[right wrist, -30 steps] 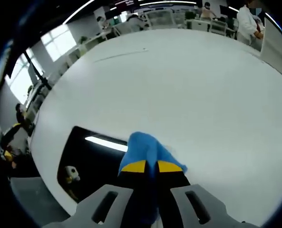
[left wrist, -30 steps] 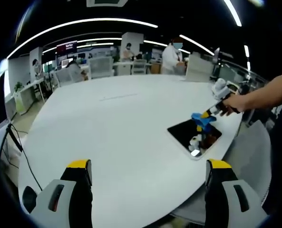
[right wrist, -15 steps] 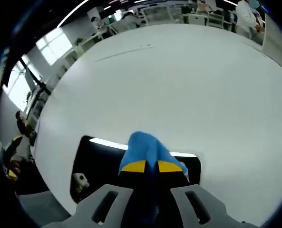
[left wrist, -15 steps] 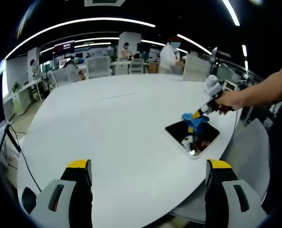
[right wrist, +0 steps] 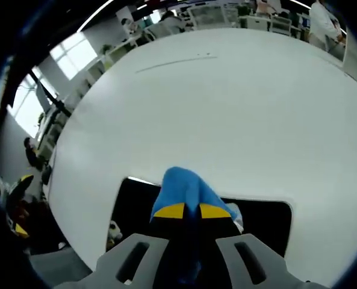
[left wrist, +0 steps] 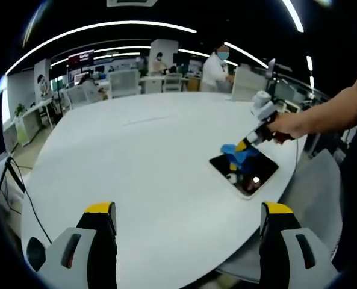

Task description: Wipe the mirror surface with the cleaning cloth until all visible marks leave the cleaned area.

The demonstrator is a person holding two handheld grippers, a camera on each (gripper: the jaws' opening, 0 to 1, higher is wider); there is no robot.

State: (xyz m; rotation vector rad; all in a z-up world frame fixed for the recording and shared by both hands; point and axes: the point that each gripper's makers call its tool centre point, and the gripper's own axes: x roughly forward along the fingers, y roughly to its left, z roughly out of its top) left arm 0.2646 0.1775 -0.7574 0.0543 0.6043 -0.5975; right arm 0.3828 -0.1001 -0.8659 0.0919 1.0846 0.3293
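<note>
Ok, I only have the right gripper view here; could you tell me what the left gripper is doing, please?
Observer: The left gripper is open and holds nothing; its fingers hover wide apart above the near part of the white table.
Operator: Thank you. And where does the mirror lie on the table?
Observer: In the left gripper view the mirror lies flat close to the table's rim, on the side where the person's hand reaches in.
Operator: Which part is being wiped?
Observer: The right gripper presses the blue cloth on the mirror's far end; the end nearer the rim is uncovered.
</note>
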